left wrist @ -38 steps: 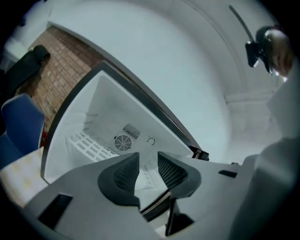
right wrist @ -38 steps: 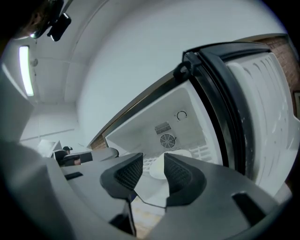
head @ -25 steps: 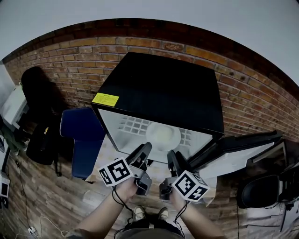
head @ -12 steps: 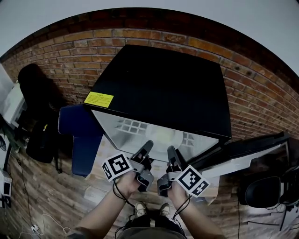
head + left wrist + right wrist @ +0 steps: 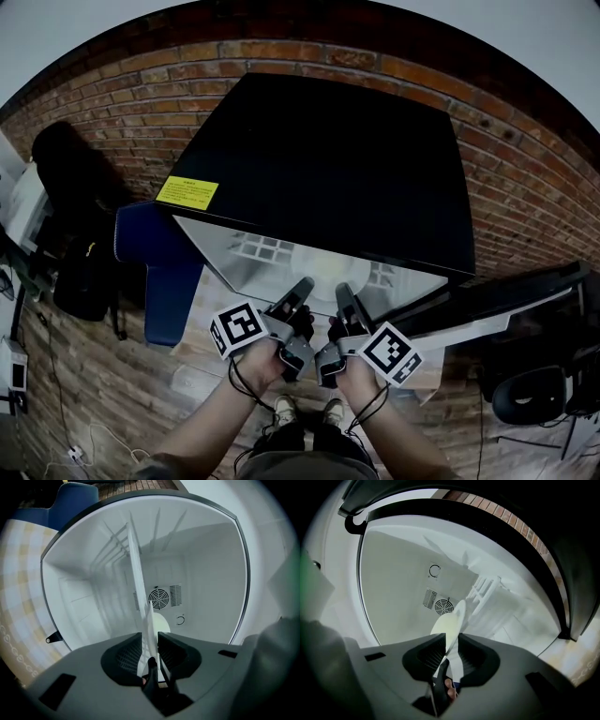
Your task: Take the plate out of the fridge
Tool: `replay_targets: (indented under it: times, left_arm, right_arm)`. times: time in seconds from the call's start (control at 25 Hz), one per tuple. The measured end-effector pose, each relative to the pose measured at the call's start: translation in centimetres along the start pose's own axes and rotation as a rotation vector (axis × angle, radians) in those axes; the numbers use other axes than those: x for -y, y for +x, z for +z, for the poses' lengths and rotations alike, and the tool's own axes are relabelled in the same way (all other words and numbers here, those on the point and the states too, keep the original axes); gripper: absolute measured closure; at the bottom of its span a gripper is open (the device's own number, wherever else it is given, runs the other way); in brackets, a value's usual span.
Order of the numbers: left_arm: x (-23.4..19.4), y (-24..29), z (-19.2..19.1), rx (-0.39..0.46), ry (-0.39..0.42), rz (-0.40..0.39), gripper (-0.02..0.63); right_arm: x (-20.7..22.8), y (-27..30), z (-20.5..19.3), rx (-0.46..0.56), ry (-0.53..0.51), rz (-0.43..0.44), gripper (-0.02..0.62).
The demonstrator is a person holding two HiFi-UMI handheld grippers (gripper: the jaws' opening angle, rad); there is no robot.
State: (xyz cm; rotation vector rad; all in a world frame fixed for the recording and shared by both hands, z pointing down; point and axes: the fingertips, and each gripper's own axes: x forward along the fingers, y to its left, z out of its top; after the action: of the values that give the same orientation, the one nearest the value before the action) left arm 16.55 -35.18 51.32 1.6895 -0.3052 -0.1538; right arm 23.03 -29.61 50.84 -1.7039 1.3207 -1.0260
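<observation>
Black fridge point(image 5: 337, 159) stood open in the head view, its pale plate point(image 5: 330, 272) lying on the wire shelf point(image 5: 258, 248) inside. The left hand-held gripper point(image 5: 302, 291) and right hand-held gripper point(image 5: 341, 298) both reached the plate's near edge. In the left gripper view, the jaws were closing with the rim between them, pads seemingly touching it. In the right gripper view, the jaws were closing likewise on the rim.

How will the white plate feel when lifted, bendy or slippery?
Probably stiff: the plate holds a flat round shape between the closing jaws of the right hand-held gripper. Its smooth surface looks slippery. It may be breakable, being thin-rimmed.
</observation>
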Motion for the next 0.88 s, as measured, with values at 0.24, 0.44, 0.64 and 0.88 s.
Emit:
replay_targets:
  times: [0.24, 0.44, 0.64, 0.88]
  left_arm:
    - [0.6, 0.0, -0.4, -0.004, -0.002, 0.014, 0.566]
    - [0.3, -0.8, -0.7, 0.001, -0.023, 0.035, 0.572]
    - [0.7, -2.0, -1.0, 0.009, -0.027, 0.037, 0.574]
    - [2.7, -4.1, -0.6, 0.058, -0.022, 0.011, 0.575]
  right_arm:
    - [0.3, -0.2, 0.0, -0.001, 0.102, -0.010, 0.535]
    - [0.4, -0.5, -0.5, -0.025, 0.117, -0.023, 0.541]
    - [-0.3, -1.2, -1.1, -0.046, 0.151, -0.026, 0.548]
    - [-2.8, -2.0, -1.6, -0.083, 0.186, 0.015, 0.554]
